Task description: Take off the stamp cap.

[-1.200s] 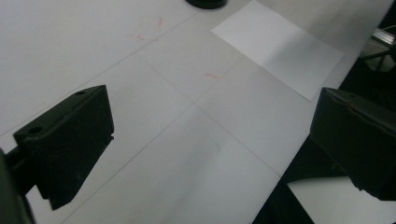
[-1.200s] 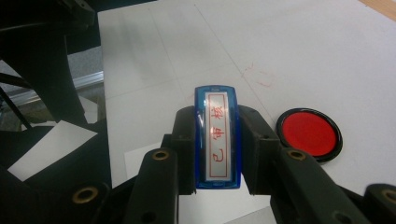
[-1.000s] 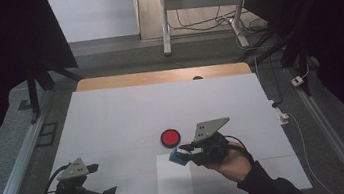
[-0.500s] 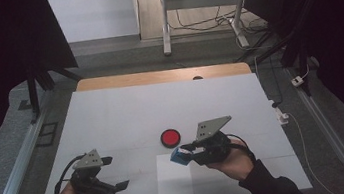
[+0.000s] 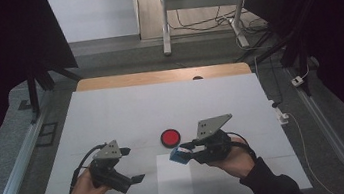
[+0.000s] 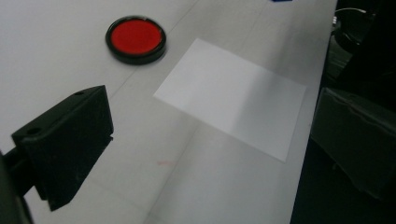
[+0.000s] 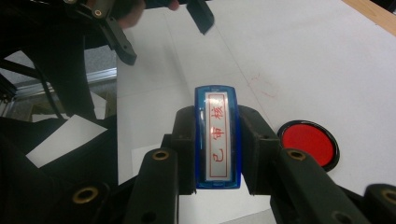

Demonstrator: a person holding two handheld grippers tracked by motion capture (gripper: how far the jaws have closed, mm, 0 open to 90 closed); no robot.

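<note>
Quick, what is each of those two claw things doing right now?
Left gripper: open, holding nothing.
Right gripper: closed on the blue stamp.

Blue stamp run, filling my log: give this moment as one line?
right gripper: shut on blue stamp | left gripper: open, empty | red ink pad: on table, uncovered | white paper: flat, unstamped

**What I can't make out from here**

In my left gripper view the right jaw of the left tongs (image 6: 196, 154) is a dark blur at the frame's edge, and a blue scrap at the top edge is cut off. In my right gripper view the stamp (image 7: 217, 135) hides its underside between the jaws; the red characters on its label are legible but partly glared. From the high view, that label is too small to read.
</note>
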